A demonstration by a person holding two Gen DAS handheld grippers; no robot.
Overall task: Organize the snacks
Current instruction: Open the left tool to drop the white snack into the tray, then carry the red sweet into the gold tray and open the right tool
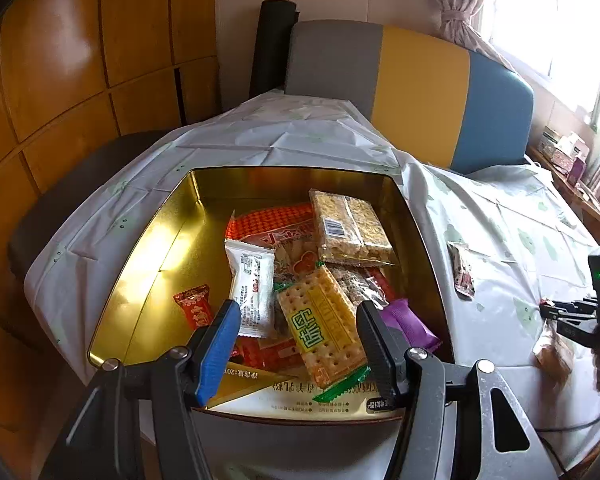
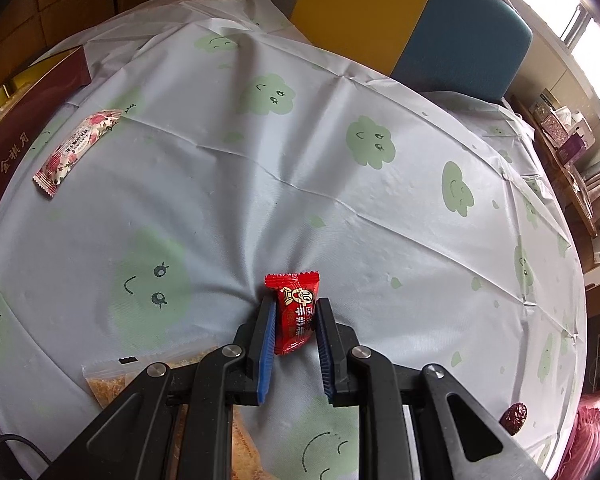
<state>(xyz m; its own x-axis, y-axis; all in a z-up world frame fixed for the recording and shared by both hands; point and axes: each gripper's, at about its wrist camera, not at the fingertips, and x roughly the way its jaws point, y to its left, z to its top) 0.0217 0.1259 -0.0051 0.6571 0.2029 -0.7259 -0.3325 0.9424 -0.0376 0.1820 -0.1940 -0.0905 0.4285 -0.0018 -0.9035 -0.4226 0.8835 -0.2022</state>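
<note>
- We see a gold-lined tin open on the table's cloud-print cloth, and it is well stocked with snacks.
- In the tin a clear pack of grain bars leans at the far right, over a big orange-red bag.
- A white sachet stands near the middle, a yellow cracker pack with green ends lies beside it, a purple packet sits at the right wall, and a small red candy lies alone on the bare gold floor.
- Outside the tin, a rose-print sachet lies flat on the cloth, just beside the tin's dark red wall; a dried red date sits near the table edge.
- We find the red candy wrapper glossy, twisted at its top, printed with gold and white characters, standing upright over the cloth.
- Our right gripper has its jaws drawn narrow, the blue pads pressing the wrapper's two sides.
- Our left gripper hangs over the tin's near side, jaws wide, pinching nothing.
</note>
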